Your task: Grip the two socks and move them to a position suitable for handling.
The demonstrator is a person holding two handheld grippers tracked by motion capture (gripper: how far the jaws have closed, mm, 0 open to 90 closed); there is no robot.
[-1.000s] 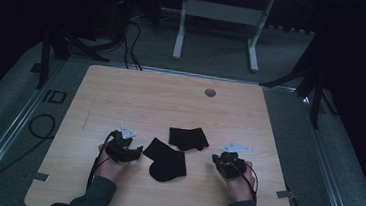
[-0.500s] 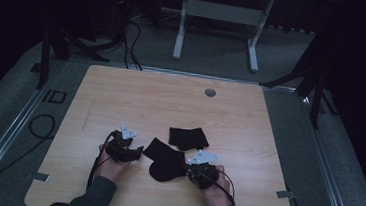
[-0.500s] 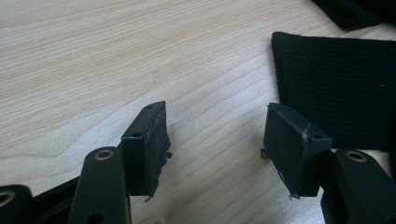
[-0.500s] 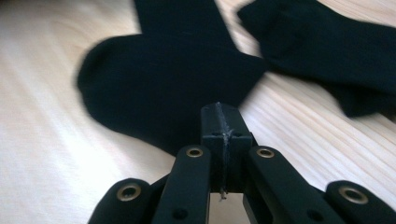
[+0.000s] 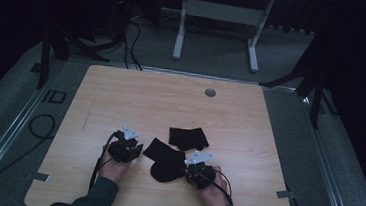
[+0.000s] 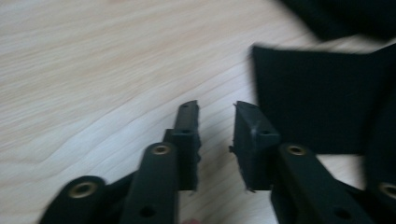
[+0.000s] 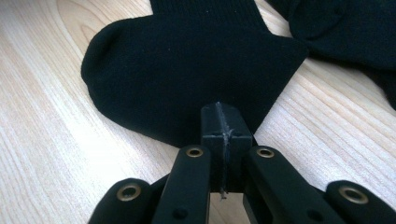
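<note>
Two black socks lie on the wooden table. The nearer sock sits between my hands, and the other sock lies just beyond it. My left gripper hovers by the near sock's left end; its jaws stand slightly apart with bare wood between them, the sock's cuff just to the right. My right gripper is shut, its tips resting over the rounded sock's near edge. I see no fabric between the pads, and the sock lies flat.
A small round grommet sits near the table's far edge. Tape marks lie at the near corners. Cables and a desk frame stand on the floor beyond the table.
My right gripper has moved left, from the open wood on the right to the near sock's right edge. The left gripper has stayed put.
</note>
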